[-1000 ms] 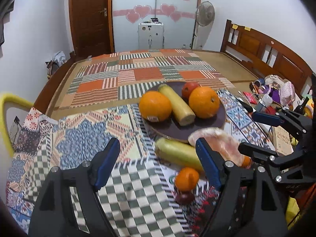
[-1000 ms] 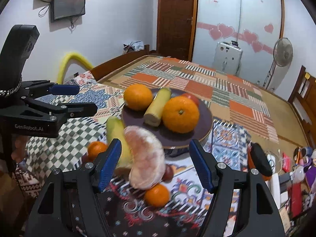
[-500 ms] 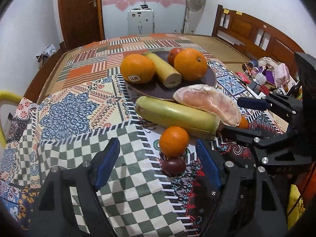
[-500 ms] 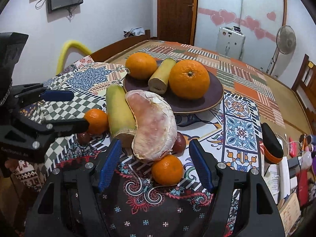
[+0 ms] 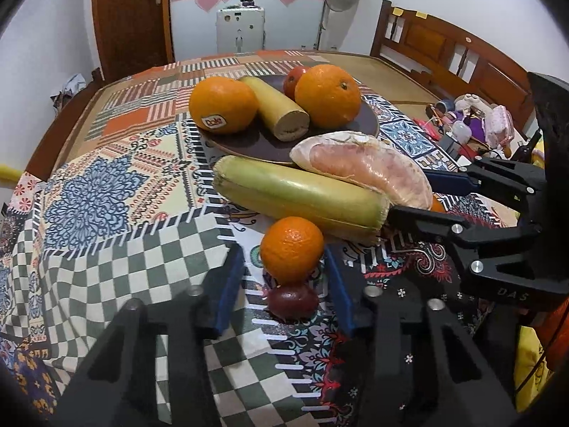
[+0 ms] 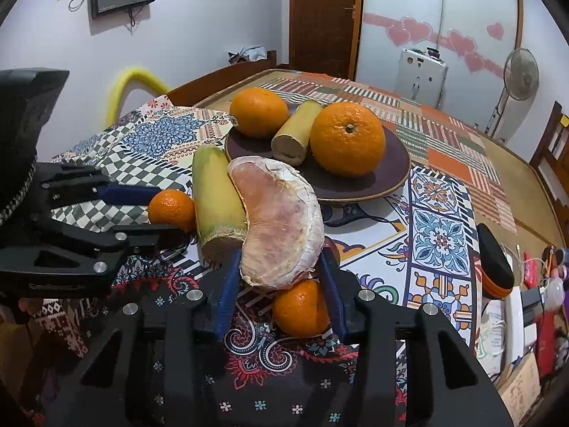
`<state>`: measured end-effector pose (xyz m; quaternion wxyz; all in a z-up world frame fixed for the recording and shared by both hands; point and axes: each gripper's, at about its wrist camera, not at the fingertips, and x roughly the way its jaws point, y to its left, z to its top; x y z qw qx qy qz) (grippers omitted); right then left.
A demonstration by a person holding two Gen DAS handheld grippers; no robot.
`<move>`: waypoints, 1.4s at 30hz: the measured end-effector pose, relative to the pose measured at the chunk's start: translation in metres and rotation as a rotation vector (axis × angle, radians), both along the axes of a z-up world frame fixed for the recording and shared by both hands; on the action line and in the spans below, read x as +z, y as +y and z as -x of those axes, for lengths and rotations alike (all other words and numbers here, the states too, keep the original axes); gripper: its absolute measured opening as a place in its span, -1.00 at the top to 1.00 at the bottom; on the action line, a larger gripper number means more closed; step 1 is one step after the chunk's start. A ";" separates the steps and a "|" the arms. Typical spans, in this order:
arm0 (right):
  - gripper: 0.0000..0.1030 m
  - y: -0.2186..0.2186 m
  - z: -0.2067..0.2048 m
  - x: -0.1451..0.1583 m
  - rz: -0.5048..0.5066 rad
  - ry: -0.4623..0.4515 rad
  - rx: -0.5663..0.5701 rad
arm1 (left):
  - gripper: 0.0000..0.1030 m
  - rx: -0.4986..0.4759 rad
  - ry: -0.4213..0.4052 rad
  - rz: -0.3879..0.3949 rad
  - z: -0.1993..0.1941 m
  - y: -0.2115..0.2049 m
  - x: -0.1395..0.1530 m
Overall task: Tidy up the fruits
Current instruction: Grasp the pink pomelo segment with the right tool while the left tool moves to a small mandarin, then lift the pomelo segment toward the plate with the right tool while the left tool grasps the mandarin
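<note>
The worktop [image 5: 106, 185] wears a patchwork cloth of checks and tile prints. Beyond both tools sits a dark brown plate [image 6: 391, 174] carrying two large oranges [image 5: 222, 105], one with a sticker, and a short cut stalk [image 5: 281, 110] between them.

Just ahead of the left hand-held gripper [image 5: 282, 252] a long yellow-green stalk piece [image 5: 302, 195] lies flat on the cloth. Its long axis runs crosswise to that tool's fingers, with one cut fibrous end towards the right hand-held gripper [image 6: 279, 263].

A peeled pomelo segment [image 6: 281, 220], pale pink under white membrane and curved like a crescent, leans on the stalk. Its long axis runs from the plate's rim straight back into the right tool. That tool's jaws have just been closing, and the blue pads now meet the segment's near end on both sides.

A small mandarin [image 6: 300, 309] lies under that end, against the right-hand pad.

The left jaws have also just been closing and stand narrow. Between them sit another mandarin [image 5: 291, 249] at the tips and a small dark purple fruit [image 5: 292, 300] further in, with a gap visible beside each.
</note>
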<state>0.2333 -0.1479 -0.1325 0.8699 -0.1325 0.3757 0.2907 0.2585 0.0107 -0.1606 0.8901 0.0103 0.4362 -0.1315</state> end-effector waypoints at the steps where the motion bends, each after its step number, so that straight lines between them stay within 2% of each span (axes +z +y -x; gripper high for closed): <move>1: 0.24 -0.001 0.000 0.001 -0.007 -0.002 -0.001 | 0.27 -0.007 0.005 0.009 -0.001 0.000 0.000; 9: 0.26 -0.013 0.002 0.024 -0.045 -0.049 -0.043 | 0.33 0.004 -0.023 -0.014 0.003 0.001 0.006; 14: 0.26 -0.034 0.004 0.030 -0.058 -0.063 -0.105 | 0.33 0.034 -0.063 0.011 0.009 0.013 0.022; 22: 0.26 -0.072 0.004 0.013 -0.019 -0.002 -0.208 | 0.33 0.074 -0.076 -0.001 0.024 0.030 0.030; 30: 0.24 -0.089 0.009 -0.006 0.031 0.087 -0.225 | 0.33 0.124 -0.037 -0.026 0.031 0.051 0.018; 32: 0.14 -0.089 0.010 -0.005 0.033 0.090 -0.219 | 0.33 0.129 -0.029 -0.040 0.033 0.053 0.013; 34: -0.34 -0.089 0.010 -0.003 0.028 0.080 -0.218 | 0.33 0.131 -0.027 -0.052 0.034 0.054 0.010; 37: -0.37 -0.082 0.005 0.000 0.031 0.040 -0.218 | 0.33 0.129 -0.021 -0.061 0.035 0.054 0.006; 42: -0.34 -0.065 -0.012 -0.004 0.058 0.046 -0.180 | 0.33 0.129 -0.012 -0.061 0.032 0.054 0.001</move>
